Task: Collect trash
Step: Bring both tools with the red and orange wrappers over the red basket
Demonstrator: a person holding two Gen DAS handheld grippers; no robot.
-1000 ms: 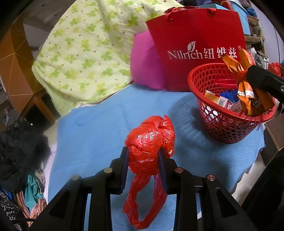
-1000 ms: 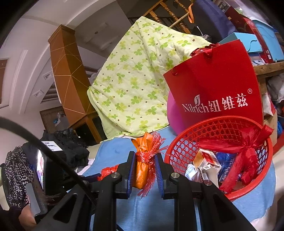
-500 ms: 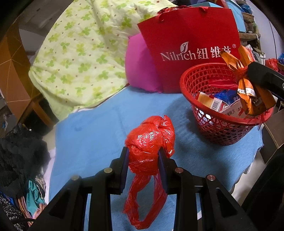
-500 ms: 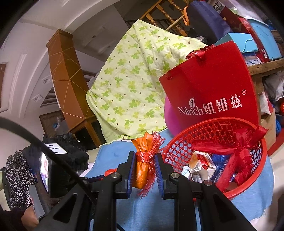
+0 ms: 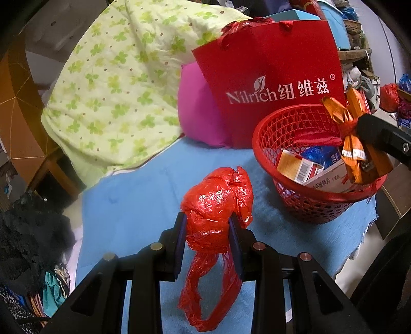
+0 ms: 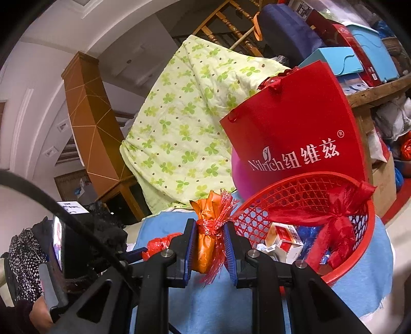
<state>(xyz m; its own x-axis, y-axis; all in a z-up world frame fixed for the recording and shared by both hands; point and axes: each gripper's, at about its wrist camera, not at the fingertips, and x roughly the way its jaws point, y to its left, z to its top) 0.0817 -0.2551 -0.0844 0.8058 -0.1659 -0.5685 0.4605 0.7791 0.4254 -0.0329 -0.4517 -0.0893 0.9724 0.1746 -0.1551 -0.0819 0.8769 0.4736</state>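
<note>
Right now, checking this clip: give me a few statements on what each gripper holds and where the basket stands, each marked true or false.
1. The left gripper is shut on a crumpled red plastic bag. True.
2. The right gripper is empty. False: it clamps an orange wrapper tied with red ribbon.
3. The red basket already holds trash, including small cartons. True.
4. The red basket sits on bare wood. False: it rests on a blue cloth.
5. A red Nilrich paper bag stands behind the basket. True.

Orange wood pillar (image 6: 87, 123), white ceiling (image 6: 46, 51), stair railing (image 6: 231, 23), cluttered wooden shelf (image 6: 377, 92).
</note>
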